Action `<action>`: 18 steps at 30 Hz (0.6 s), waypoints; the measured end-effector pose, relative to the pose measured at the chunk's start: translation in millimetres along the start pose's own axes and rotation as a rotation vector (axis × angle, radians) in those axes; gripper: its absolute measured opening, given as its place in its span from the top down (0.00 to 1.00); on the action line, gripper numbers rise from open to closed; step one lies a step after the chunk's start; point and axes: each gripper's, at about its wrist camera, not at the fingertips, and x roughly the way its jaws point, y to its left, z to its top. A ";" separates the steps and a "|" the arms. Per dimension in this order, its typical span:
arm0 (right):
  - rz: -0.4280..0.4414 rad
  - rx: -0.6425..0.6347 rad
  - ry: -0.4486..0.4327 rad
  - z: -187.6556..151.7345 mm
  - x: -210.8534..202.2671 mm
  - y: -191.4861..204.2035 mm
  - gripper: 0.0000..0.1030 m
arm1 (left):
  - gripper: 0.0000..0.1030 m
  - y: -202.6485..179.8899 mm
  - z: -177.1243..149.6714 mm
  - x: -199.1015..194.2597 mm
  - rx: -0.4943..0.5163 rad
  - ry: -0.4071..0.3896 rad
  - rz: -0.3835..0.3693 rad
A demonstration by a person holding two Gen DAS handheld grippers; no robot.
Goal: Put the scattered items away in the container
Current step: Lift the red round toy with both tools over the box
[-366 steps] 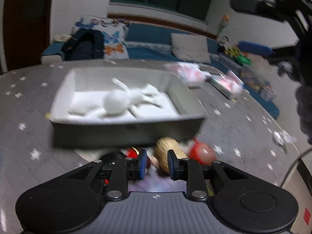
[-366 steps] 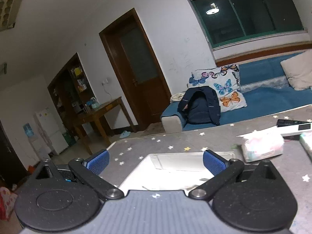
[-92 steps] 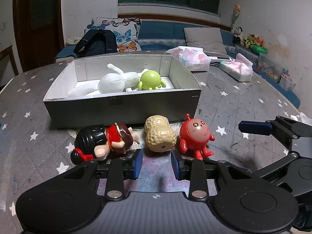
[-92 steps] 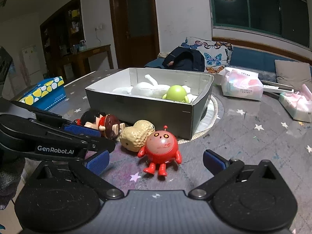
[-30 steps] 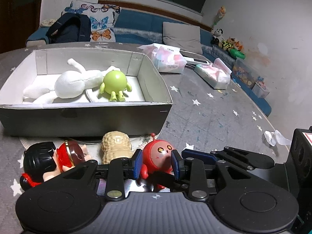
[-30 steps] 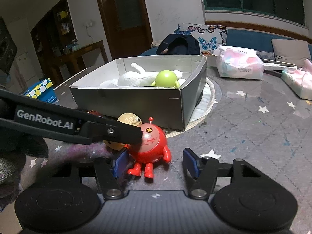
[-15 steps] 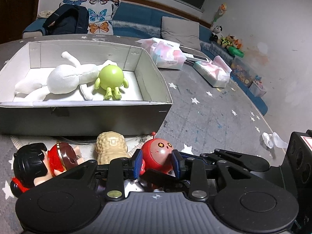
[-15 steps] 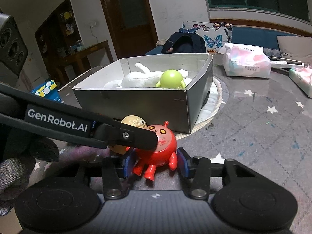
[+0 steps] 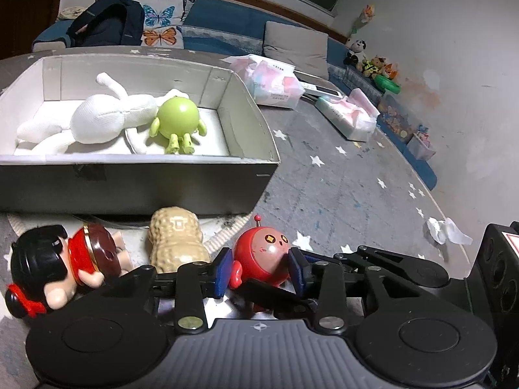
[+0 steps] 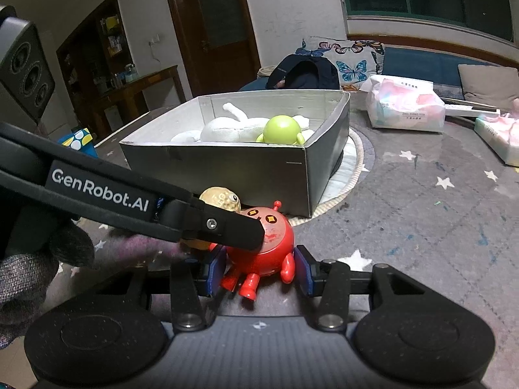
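Five toys (image 9: 261,257), one box (image 9: 136,178)

two low close wrist views, both facing red toy (image 9: 261,261) and box (image 10: 305,159)

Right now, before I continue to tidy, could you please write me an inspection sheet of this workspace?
Surface: table with a grey star-patterned cover; a round mat lies under the box.
Job's things: the grey box holds a white plush and a green toy; in front of it are a red round toy, a peanut toy and a black-haired doll, lying down.
Clutter: tissue packs, crumpled paper.
Grippers: right gripper shut on the red round toy; left gripper jaws opening, same toy between them.
Cables: nothing seen.
Surroundings: blue sofa, butterfly pillow, dark bag, wooden door.
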 end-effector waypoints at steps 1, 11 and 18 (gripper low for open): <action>-0.003 -0.006 -0.003 -0.3 -2.9 0.9 0.56 | 0.61 0.1 -1.4 -1.9 -0.007 -0.005 -0.010; -0.011 -0.112 -0.093 38.2 -23.9 14.7 0.56 | 0.61 0.1 23.4 -40.1 -0.022 -0.149 -0.042; 0.024 -0.185 -0.109 86.4 2.9 23.5 0.56 | 0.61 28.8 63.6 -46.7 -0.078 -0.201 -0.015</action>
